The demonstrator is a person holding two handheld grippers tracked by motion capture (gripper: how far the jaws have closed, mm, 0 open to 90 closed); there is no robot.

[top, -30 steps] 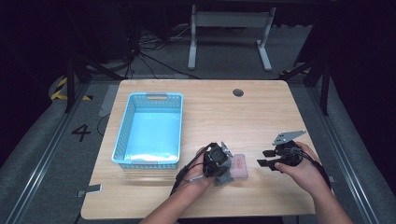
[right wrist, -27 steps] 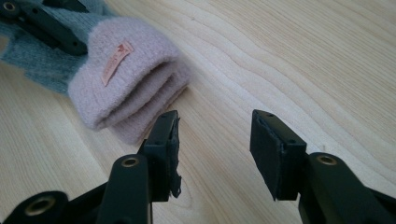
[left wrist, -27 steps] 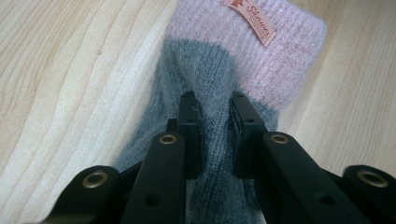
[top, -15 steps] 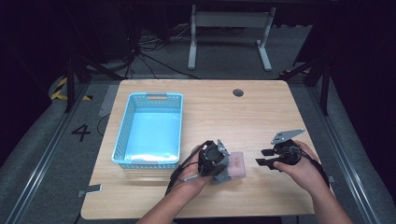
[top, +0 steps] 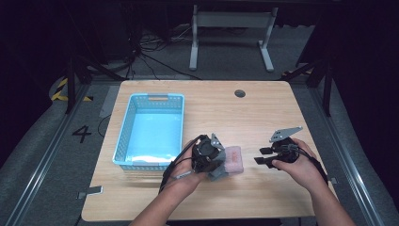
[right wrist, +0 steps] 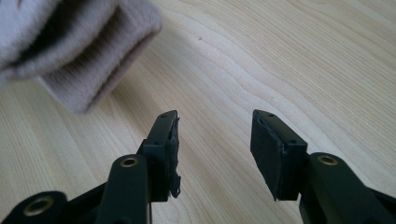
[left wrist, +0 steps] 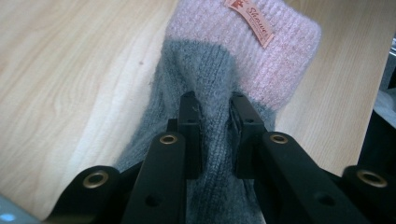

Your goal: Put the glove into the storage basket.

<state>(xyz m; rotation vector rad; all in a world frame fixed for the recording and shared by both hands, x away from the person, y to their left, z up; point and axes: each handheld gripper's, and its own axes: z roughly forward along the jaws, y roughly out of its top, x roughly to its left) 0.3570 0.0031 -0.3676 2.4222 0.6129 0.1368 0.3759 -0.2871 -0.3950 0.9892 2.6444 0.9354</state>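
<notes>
Left gripper (left wrist: 214,109) pinches the grey part of the knit sock (left wrist: 224,79), which sits on the table (top: 263,113) just right of the blue basket (top: 123,141), probably for carrying to it. Right gripper (right wrist: 214,140) hovers nearby, jaws wide and empty, likely waiting.

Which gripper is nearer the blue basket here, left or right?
Left. The left gripper, shut on the sock, sits just off the basket's near right corner. The right gripper, open with nothing between its jaws, is farther right, beyond the sock.
</notes>
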